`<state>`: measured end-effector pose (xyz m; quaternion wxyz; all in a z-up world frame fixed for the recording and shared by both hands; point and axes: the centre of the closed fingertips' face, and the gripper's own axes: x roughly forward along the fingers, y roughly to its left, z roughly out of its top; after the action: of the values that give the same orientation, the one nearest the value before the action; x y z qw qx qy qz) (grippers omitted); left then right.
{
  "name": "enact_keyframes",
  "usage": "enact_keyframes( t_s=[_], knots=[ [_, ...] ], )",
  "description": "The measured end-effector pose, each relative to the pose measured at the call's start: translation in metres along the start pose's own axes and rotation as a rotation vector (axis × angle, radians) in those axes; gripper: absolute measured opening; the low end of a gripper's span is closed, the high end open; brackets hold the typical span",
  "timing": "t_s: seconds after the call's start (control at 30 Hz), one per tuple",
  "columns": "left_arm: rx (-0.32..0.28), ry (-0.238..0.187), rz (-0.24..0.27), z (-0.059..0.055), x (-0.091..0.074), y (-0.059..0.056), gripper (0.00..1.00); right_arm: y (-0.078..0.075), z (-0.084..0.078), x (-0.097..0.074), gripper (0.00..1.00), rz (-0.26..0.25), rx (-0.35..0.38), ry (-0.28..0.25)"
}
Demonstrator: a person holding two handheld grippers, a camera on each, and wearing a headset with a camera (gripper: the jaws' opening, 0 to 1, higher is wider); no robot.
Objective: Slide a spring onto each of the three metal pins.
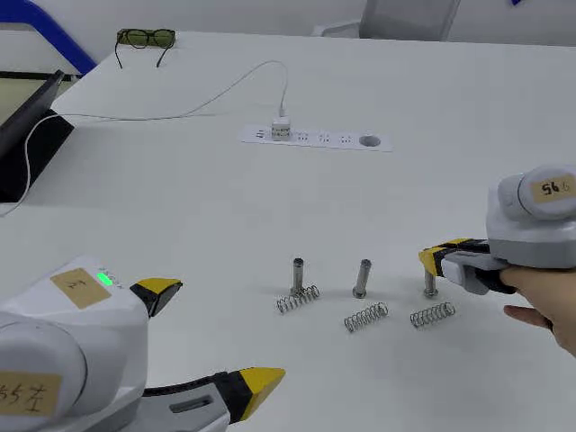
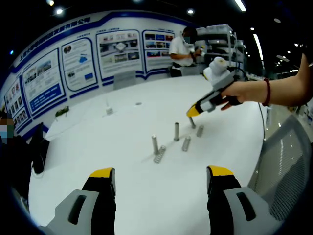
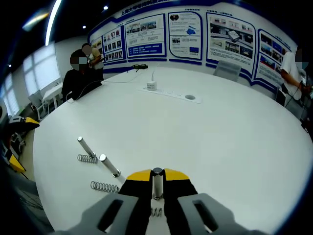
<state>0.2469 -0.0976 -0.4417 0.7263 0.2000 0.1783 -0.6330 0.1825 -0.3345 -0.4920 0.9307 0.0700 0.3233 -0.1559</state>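
Right gripper [image 1: 432, 261]: jaws drawn in tight, pinching the upper shaft of the right pin [image 1: 430, 288]. In the right gripper view this pin stands upright between the yellow tips. It stands on the white table [image 1: 180, 198], to the right of the middle pin [image 1: 362, 279].

Left gripper [image 1: 207, 337]: jaws spread wide, holding and touching nothing, well apart from the middle pin on its near left.

Left pin [image 1: 297, 274]: upright, left of the middle pin.

Springs: all three lie flat on the table, none on a pin.
- The middle spring [image 1: 365, 317] lies just in front of the middle pin.
- The left spring [image 1: 298, 299] lies to that pin's left, just beside the left pin's base.
- The right spring [image 1: 432, 314] lies to its right, just in front of the held pin.
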Motion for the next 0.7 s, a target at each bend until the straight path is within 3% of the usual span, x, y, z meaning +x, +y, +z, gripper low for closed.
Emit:
enact_keyframes(
  t_s=[0.7],
  knots=[
    [0.0,-0.009,0.007,0.0,-0.003,0.001,0.77,0.004,-0.008,-0.011,0.09,-0.01,-0.002,0.001]
  ],
)
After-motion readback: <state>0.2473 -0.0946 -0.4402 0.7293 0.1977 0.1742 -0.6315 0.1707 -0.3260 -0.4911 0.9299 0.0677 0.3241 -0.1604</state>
